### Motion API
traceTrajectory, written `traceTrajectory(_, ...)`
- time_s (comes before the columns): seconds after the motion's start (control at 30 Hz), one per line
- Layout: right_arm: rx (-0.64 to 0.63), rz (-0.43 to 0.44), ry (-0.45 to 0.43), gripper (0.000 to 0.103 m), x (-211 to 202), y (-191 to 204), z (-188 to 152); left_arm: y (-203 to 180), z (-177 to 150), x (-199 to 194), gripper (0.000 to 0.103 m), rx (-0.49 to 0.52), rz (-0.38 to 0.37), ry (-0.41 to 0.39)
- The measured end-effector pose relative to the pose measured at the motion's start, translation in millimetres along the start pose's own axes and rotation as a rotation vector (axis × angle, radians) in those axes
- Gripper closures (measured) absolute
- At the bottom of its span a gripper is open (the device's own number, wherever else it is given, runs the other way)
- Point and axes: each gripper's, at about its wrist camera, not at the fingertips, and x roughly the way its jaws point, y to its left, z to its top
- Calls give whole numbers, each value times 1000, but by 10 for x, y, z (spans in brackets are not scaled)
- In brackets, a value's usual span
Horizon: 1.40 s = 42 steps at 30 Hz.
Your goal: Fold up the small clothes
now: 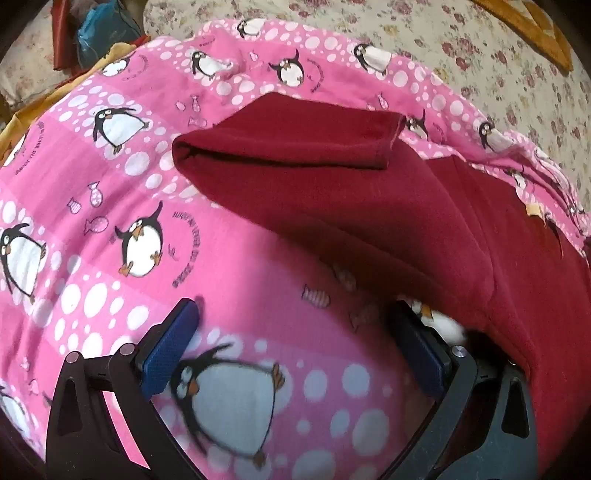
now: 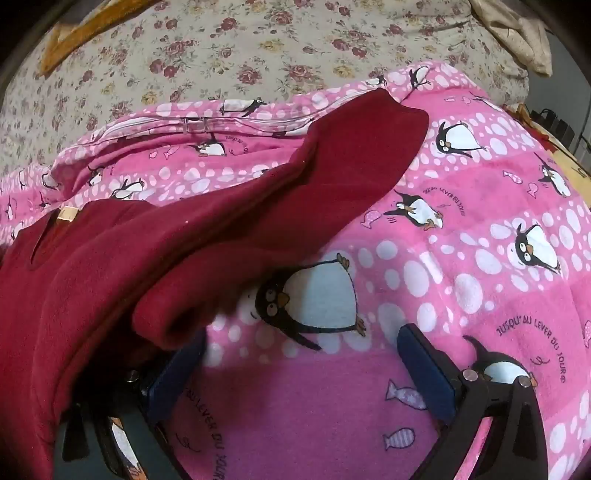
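Note:
A dark red fleece top (image 1: 369, 206) lies on a pink penguin blanket (image 1: 129, 184). In the left wrist view its sleeve (image 1: 288, 140) is folded across and its body drapes over my right finger. My left gripper (image 1: 295, 339) is open, with only blanket between the blue pads. In the right wrist view the red top (image 2: 166, 240) fills the left side, with its other sleeve (image 2: 351, 155) stretched up to the right. My right gripper (image 2: 303, 365) is open; the garment's hem (image 2: 173, 321) hangs over my left finger and nothing is between the pads.
The pink blanket (image 2: 480, 258) lies on a floral bedsheet (image 2: 221, 55). A yellow cloth (image 1: 55, 96) and a blue and red bundle (image 1: 96, 33) sit at the far left. A beige cloth (image 2: 517, 33) lies at the far right, and an orange strip (image 2: 85, 33) at the far left.

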Motion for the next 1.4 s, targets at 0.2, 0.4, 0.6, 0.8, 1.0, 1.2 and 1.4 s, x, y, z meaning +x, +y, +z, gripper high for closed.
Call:
traceTrajectory(0.2, 2, 1, -7, 0, 32, -58, -24, 98, -132, -367, 1, -8, 19, -9)
traceTrajectory(0.4, -4, -5, 0, 0, 93, -72, -15, -16, -253, -891, 1, -8, -7, -106)
traceTrajectory(0.6, -10, 22, 75, 0, 95, -131, 49, -313, -349, -1133, 1, 36, -57, -132)
traceTrajectory(0.8, 21, 180, 53, 0, -322, -233, -95, -514, -399, -1221, 1, 81, -96, -134)
traceTrajectory(1.0, -100, 147, -66, 0, -1060, 7, -336, -707, -476, -1315, 1, 119, -132, -143)
traceTrajectory(1.2, -166, 164, -140, 0, -1600, 259, -571, -829, -549, -1430, 1, 135, -158, -157)
traceTrajectory(1.4, -224, 228, -171, 0, -1918, 708, -715, -865, -593, -1585, 1, 150, -136, -196)
